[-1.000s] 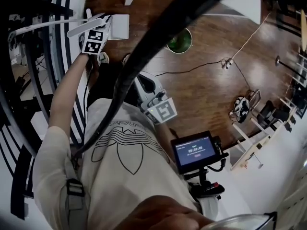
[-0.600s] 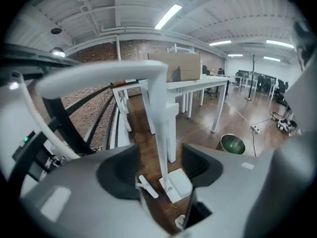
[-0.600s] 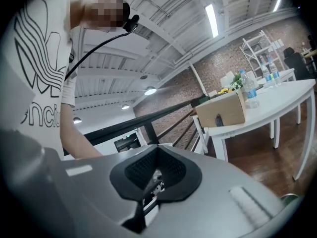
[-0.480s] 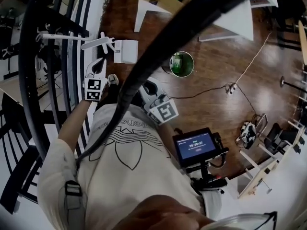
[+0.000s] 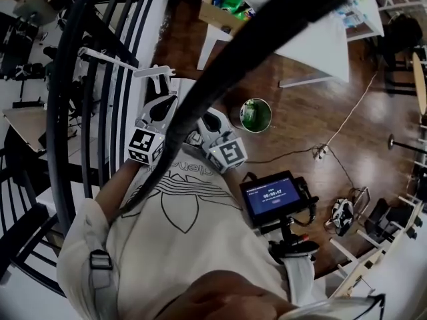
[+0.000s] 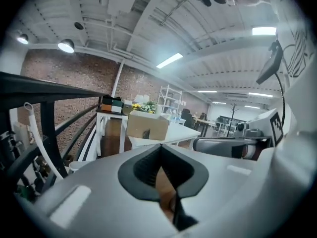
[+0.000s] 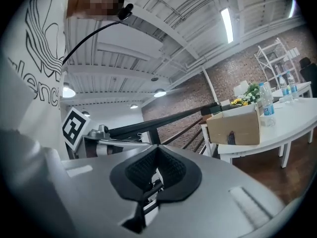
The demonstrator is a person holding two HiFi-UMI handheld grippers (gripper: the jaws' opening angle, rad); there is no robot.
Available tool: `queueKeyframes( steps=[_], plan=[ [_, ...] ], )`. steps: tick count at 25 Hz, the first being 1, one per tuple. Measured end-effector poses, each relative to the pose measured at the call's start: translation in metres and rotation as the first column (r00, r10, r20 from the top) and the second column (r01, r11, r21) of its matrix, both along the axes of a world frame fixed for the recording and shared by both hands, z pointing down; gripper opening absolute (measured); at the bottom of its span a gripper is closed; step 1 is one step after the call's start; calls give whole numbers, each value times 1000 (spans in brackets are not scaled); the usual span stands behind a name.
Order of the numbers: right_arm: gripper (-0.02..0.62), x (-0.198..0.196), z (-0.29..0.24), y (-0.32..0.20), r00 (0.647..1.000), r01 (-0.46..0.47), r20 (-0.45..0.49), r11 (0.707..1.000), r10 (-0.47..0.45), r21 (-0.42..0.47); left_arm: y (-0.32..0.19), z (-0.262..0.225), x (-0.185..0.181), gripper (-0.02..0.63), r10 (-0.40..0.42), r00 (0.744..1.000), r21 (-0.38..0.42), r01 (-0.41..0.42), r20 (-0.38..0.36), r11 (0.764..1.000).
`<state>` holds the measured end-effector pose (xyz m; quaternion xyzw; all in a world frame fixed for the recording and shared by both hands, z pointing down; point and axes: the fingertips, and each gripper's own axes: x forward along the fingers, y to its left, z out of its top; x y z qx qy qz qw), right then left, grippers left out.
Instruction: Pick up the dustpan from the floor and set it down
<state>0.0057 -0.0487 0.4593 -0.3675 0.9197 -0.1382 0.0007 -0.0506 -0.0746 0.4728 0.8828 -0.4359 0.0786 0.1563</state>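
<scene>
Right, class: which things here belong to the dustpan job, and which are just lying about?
Job in hand:
- dustpan, not held
- left gripper, shut and empty
- right gripper, shut and empty

Lying about:
- green bin
- cardboard box
- white table
- floor cable
- screen

In the head view a thick black cable crosses the frame and covers part of the right gripper and the floor beyond it. I can't tell what the thin white thing by the railing is. The box is cut off by the top edge, and the screen print is too small to read.
</scene>
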Motion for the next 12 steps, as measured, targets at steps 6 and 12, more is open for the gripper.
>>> queueKeyframes(
  steps=[6, 12],
  plan=[
    [0, -1, 7, -4, 1000, 9, -11, 1000, -9, -5, 1, -13, 11, 20, 12, 1000, 67, -12, -2, 998],
    [0, 0, -5, -11, 1000, -1, -12, 1000, 2, 24, -8, -31, 11, 20, 10, 999, 89, -7, -37, 996]
  ],
)
